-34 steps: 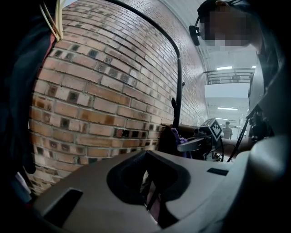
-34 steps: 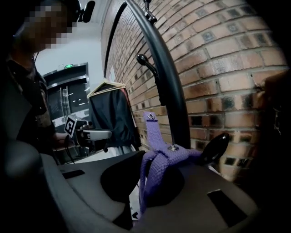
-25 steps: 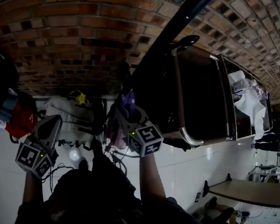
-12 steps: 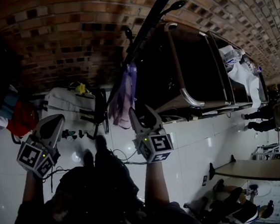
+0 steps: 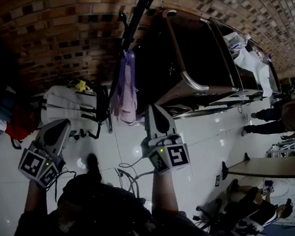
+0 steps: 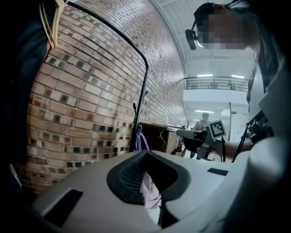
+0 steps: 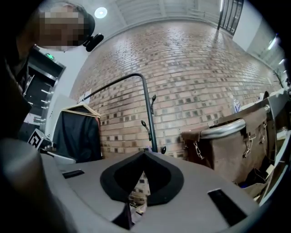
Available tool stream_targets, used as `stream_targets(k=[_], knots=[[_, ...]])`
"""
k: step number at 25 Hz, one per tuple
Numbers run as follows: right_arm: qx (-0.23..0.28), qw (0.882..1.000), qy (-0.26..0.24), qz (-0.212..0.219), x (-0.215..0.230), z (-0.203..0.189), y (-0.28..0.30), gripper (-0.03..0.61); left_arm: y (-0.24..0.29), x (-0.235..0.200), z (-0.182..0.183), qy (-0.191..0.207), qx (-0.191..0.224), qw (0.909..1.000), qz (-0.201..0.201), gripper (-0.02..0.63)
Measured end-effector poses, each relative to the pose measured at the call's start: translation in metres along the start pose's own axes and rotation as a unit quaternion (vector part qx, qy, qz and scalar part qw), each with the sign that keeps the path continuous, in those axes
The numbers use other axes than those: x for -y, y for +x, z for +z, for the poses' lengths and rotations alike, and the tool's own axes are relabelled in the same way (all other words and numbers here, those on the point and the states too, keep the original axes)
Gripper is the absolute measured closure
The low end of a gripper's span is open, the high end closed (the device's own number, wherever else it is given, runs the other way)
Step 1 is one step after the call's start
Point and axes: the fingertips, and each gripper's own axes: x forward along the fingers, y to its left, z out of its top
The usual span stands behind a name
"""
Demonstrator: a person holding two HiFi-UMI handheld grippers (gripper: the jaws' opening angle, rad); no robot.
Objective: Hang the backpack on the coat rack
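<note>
While the lilac backpack is hanging against the pole of the coat rack, both claws are hovering in front of the rack, well apart from it, over the white floor. The left claw is sitting pressed together with nothing pinched. Its own view is looking past the meeting tips at the backpack on the rack, and is also catching the other gripper's marker cube to the right of the rack. The right claw has just been closing, with nothing between its jaws, and its tips are now meeting. That view is showing the rack against the brick wall, but the claw is covering nearly all of the backpack. Only there is a dark garment on a wooden hanger appearing left of the rack. A brown trunk is standing right of the rack. Only the head view is showing a pale bag lying left of the rack.
</note>
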Motion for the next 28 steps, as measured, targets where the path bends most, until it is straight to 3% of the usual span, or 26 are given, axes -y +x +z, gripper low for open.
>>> stream_targets(k=[9, 17, 28], knots=[[0.022, 0.999, 0.012, 0.037, -0.036, 0.020, -0.139, 0.572, -0.049, 0.128, -0.008, 0.025, 0.015, 0.9995, -0.013, 0.577], [-0.005, 0.998, -0.017, 0.067, -0.097, 0.014, -0.256, 0.572, -0.127, 0.234, -0.027, 0.026, 0.027, 0.9990, -0.024, 0.575], [-0.024, 0.996, -0.036, 0.084, -0.140, 0.024, -0.324, 0.572, -0.192, 0.291, -0.022, 0.031, 0.039, 0.9987, -0.004, 0.577]])
